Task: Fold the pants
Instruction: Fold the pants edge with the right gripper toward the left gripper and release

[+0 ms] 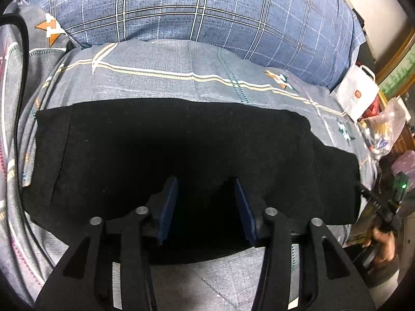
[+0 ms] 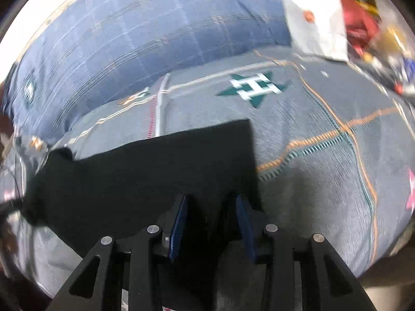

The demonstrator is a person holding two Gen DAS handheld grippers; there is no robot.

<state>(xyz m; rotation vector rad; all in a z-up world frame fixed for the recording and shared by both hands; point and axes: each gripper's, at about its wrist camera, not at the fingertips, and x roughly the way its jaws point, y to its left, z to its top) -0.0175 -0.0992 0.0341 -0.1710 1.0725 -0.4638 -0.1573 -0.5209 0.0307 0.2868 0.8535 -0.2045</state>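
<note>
Pants (image 1: 181, 150) black, folded flat on bedsheet (image 1: 166, 83); left gripper (image 1: 206, 210) and right gripper (image 2: 211, 223) fingers spread.

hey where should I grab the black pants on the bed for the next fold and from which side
Probably the near edge of the pants, taken from the front: both the left gripper and right gripper are open there, and the cloth lies flat on the bedsheet.

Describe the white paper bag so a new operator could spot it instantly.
Start at the big blue plaid duvet bunched along the far side of the bed. Follow its right end down to the bed's edge, where clutter is piled. The white paper bag stands there, the only white item, with loop handles and a small orange square logo.
</note>
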